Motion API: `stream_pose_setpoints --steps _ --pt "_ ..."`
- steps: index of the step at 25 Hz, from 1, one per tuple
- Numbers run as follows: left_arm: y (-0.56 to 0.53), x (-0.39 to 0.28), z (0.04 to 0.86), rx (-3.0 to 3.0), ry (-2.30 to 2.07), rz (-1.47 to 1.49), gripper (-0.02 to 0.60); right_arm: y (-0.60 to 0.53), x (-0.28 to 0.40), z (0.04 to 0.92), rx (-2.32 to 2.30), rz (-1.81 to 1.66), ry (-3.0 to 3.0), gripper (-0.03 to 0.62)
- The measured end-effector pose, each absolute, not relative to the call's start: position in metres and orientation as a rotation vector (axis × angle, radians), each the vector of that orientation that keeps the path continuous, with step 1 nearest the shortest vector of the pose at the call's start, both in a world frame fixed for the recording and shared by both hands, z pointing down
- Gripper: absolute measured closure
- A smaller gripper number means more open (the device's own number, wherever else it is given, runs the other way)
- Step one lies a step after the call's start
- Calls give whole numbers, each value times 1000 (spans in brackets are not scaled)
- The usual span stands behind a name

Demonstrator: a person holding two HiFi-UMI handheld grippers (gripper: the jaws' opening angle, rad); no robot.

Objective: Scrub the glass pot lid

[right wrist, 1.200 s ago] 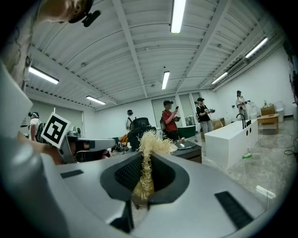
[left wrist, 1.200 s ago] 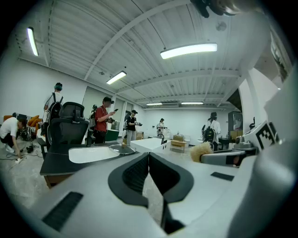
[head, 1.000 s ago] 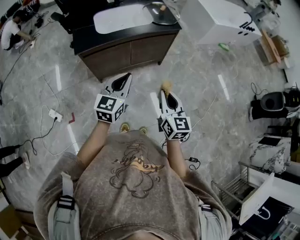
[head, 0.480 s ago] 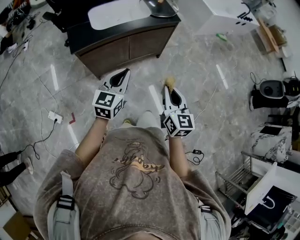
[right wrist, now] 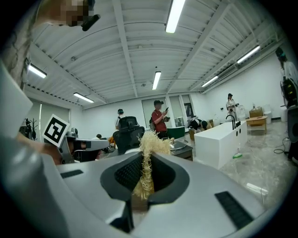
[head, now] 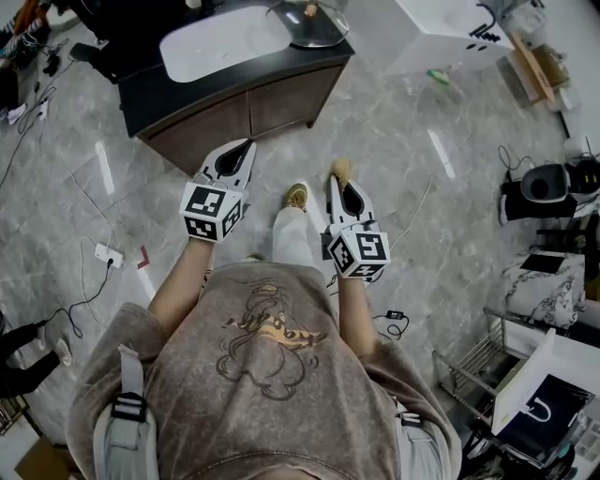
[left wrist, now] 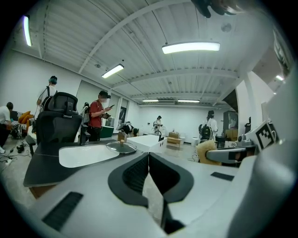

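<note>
Left claw (left wrist: pixel 149 157) is pressing fully together, pads meeting along one seam, pinching nothing. Right claw (right wrist: pixel 145 163) is clamping a straw-coloured scrub bundle (right wrist: pixel 148 151); the fibres are running up between the pads and fraying out past the tips. Both claws are pointing roughly level, toward the dark worktop (head: pixel 272 67), and are hanging over the floor (head: pixel 403 169), well apart from the worktop's near edge. Glass pot lid (head: pixel 314 23) is lying flat at the right end of the worktop, near the far right corner, just beside the right side of the white basin (head: pixel 220 42); whether its rim is overlapping the basin is not resolving. The lid is sitting ahead of both claws, touching neither, and somewhat nearer the right claw's line. In the left gripper view the lid is showing small, just right of the basin. In the right gripper view the scrub fibres are covering most of it. In the head view the lid's far rim is running close to the frame's top edge.
</note>
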State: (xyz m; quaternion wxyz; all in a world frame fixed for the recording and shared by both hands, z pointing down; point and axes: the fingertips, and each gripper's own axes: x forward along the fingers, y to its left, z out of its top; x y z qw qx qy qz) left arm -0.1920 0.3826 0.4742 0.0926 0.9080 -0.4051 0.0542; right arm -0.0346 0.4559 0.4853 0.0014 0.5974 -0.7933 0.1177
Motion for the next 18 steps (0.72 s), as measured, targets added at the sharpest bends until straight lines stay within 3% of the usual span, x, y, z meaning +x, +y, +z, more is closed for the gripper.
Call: stream_pose_setpoints --steps 18 --pt "175 -113 460 2641 -1211 157 565 245 42 480 1778 410 -2533 554"
